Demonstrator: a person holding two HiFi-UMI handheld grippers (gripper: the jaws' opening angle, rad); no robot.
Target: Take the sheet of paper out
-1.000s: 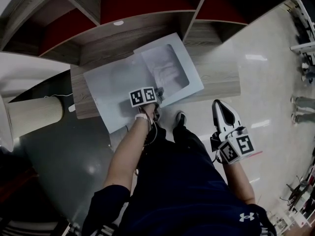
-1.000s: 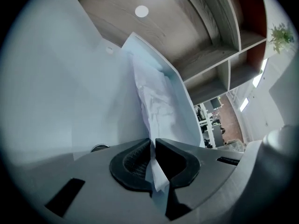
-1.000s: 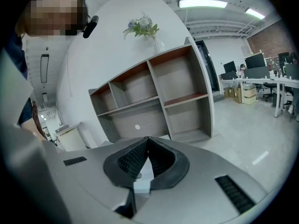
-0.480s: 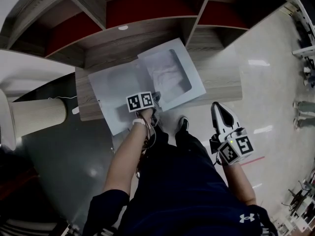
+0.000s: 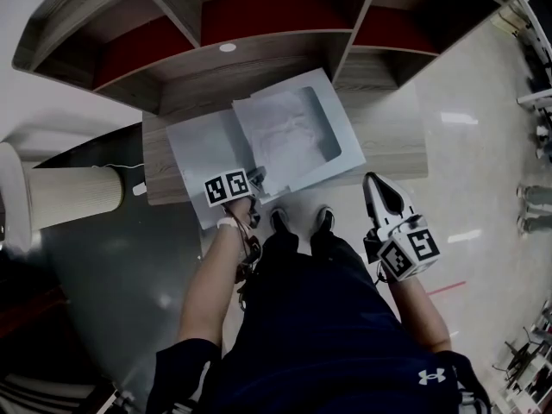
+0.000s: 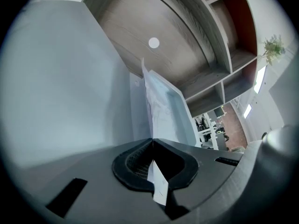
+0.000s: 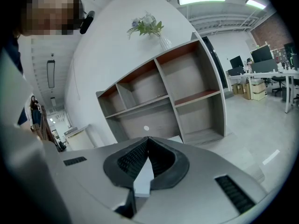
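Observation:
A pale blue folder [image 5: 194, 149] lies open on the low wooden shelf top [image 5: 392, 136]. A grey-white sheet of paper [image 5: 280, 132] rests on its windowed right flap. My left gripper [image 5: 255, 179] is at the folder's near edge, shut on the sheet's near corner. In the left gripper view the sheet [image 6: 156, 101] rises edge-on from between the closed jaws of the left gripper [image 6: 152, 141], with the folder [image 6: 60, 87] to its left. My right gripper [image 5: 373, 181] hangs over the floor to the right, shut and empty; in the right gripper view its tips [image 7: 147, 138] meet.
The shelf unit [image 5: 259, 20] with red-backed compartments stands behind the folder, with a white round sticker [image 5: 228, 47] on its board. A ribbed pale cylinder [image 5: 69, 197] lies at the left. The person's shoes [image 5: 280, 220] stand at the shelf's front edge on a glossy floor [image 5: 483, 145].
The left gripper has moved left and back toward the person along the folder's near edge, with the sheet's corner in it. The right gripper has hardly moved.

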